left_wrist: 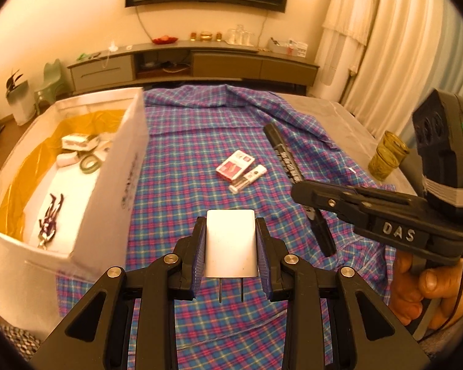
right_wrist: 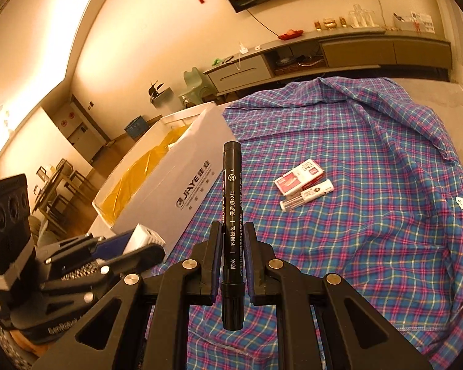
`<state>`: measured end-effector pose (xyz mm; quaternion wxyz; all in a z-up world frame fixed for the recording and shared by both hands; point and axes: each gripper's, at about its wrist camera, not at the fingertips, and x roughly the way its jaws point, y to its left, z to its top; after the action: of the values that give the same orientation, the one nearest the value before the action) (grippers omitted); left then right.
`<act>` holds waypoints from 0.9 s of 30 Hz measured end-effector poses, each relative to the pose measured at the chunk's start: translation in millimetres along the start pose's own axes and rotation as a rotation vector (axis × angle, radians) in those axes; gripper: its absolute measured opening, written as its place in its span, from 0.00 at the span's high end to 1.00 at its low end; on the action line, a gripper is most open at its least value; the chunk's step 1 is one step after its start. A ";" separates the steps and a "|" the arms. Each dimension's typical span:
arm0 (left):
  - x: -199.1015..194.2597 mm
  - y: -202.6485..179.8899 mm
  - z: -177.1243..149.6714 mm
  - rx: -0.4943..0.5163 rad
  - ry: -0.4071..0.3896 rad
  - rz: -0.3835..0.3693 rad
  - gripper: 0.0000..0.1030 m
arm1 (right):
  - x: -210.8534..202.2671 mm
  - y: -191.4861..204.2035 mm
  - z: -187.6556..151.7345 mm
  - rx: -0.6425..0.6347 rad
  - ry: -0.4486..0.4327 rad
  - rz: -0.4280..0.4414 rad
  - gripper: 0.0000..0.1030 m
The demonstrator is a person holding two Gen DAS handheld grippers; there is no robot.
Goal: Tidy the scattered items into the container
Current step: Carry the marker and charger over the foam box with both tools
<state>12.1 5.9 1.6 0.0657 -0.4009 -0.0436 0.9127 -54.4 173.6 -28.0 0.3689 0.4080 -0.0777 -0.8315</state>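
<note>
My left gripper (left_wrist: pixel 230 231) is shut on a white plug adapter (left_wrist: pixel 231 243), held above the checked cloth with its two prongs pointing back. My right gripper (right_wrist: pixel 230 231) is shut on a black marker pen (right_wrist: pixel 232 222), held lengthwise between the fingers. The marker also shows in the left wrist view (left_wrist: pixel 285 157), with the right gripper (left_wrist: pixel 321 231) at the right. The white box (left_wrist: pixel 120 166) with yellow lining stands at the left and holds several small items. It also shows in the right wrist view (right_wrist: pixel 182 178). A red-and-white small box (left_wrist: pixel 235 165) and a white tube (left_wrist: pixel 248 178) lie on the cloth.
A blue and pink checked cloth (left_wrist: pixel 182 166) covers the grey surface. A yellow-green glass jar (left_wrist: pixel 387 155) stands at the right edge. A low cabinet (left_wrist: pixel 194 64) runs along the far wall. The left gripper appears in the right wrist view (right_wrist: pixel 114 252) at lower left.
</note>
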 end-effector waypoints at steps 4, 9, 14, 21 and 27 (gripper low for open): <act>-10.1 16.1 -5.1 -0.034 -0.013 -0.001 0.70 | 3.1 19.9 -7.2 -0.052 0.002 -0.007 0.86; -23.1 37.2 -7.6 -0.073 -0.035 -0.009 0.70 | 11.7 50.3 -15.0 -0.112 0.024 0.012 0.86; -33.9 59.2 -7.3 -0.110 -0.059 -0.013 0.70 | 18.2 79.8 -15.6 -0.169 0.031 0.025 0.86; -49.9 97.0 -7.2 -0.178 -0.096 -0.015 0.70 | 31.1 106.9 -4.9 -0.178 0.048 0.054 0.86; -59.5 124.3 -5.2 -0.221 -0.127 -0.009 0.70 | 47.0 136.9 9.6 -0.207 0.054 0.081 0.86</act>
<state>45.3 -125.9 24.7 0.0223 -0.3468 -0.1496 0.9257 -4.7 42.2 8.1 0.4442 0.3866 0.0022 -0.8082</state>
